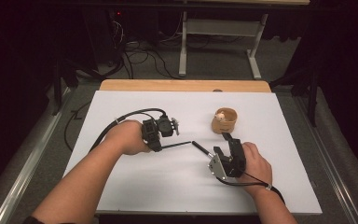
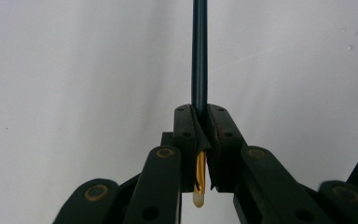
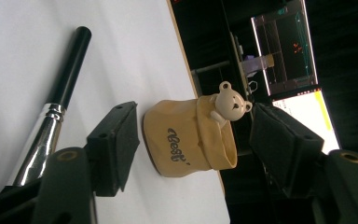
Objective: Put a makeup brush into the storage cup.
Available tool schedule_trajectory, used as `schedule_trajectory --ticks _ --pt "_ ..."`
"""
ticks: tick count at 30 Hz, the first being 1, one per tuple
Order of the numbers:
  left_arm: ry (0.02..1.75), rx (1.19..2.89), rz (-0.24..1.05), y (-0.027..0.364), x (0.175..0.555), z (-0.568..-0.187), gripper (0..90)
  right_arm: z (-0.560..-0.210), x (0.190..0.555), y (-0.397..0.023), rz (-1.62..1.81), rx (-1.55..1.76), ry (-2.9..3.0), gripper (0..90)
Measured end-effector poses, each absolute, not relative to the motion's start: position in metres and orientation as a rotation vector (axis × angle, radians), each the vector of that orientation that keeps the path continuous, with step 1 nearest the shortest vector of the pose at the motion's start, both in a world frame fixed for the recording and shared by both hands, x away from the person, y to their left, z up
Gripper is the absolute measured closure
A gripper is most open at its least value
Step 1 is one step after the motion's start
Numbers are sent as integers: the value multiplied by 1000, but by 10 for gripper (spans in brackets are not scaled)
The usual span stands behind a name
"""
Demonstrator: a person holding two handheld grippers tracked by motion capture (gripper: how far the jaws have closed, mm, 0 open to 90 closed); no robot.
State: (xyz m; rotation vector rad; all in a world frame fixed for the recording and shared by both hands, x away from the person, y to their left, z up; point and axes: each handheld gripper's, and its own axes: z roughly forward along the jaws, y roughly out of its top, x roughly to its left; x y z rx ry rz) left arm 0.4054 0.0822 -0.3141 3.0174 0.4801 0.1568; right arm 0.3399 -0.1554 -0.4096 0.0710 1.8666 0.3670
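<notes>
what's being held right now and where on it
The left gripper clamps the thin dark pen near its gold-clipped end. The right gripper holds nothing, open around the tan bear cup.

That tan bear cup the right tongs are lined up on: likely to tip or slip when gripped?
The cup looks squat and wide-based, so probably stable. Its wrinkled walls suggest decent grip, though the right tongs aren't yet touching it. The bear figure on the rim may be fragile.

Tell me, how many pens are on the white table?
2. One dark pen is clamped in the left tongs; the other pen, black with a silver end, lies beside the right tongs, near the bear cup.
</notes>
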Motion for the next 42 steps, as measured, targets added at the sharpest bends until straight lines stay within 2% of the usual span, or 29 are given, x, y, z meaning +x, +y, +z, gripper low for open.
schedule_trajectory --ticks 19,34,42 --pt "424 3006 136 71 405 -314 830 -417 334 -131 340 -104 1885 545" --pt "432 3005 115 71 403 -314 829 -416 334 -104 356 -184 1883 582" --pt "420 3006 113 71 405 -314 830 -419 330 -98 366 -220 1892 633"
